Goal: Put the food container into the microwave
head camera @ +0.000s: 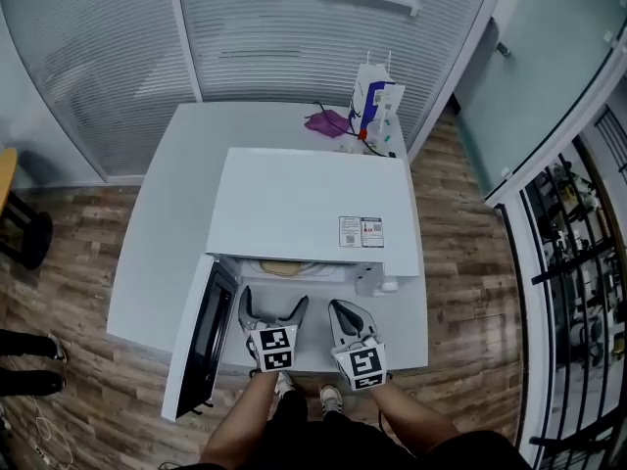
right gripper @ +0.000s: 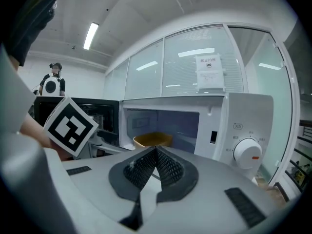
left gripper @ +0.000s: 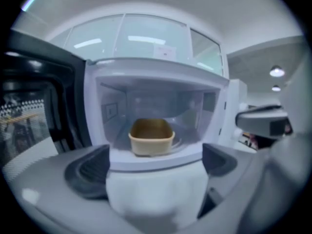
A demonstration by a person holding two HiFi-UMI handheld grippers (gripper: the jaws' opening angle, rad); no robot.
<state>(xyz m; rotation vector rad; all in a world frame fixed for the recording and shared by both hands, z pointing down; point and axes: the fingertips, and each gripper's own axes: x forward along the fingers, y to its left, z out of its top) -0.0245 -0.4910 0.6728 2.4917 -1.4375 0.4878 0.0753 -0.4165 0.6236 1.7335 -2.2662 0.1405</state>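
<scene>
Left gripper view shows the tan, open-topped plastic food container (left gripper: 151, 136) sitting inside the white microwave (left gripper: 156, 77), straight ahead of the left gripper (left gripper: 155, 168), whose jaws stand spread with nothing between them. The right gripper (right gripper: 155, 154), beside it, has its jaws pressed together, empty. Placement looks done; next likely comes swinging the dark-windowed door (left gripper: 34, 106), open at the left, shut.

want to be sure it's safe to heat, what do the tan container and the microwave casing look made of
The tan rectangular container looks like matte plastic or moulded fibre: dull, even surface with a thick rolled rim. Which of the two is unclear. The casing of the white box-shaped microwave looks like painted sheet metal: flat, smooth, with a faint sheen.
</scene>
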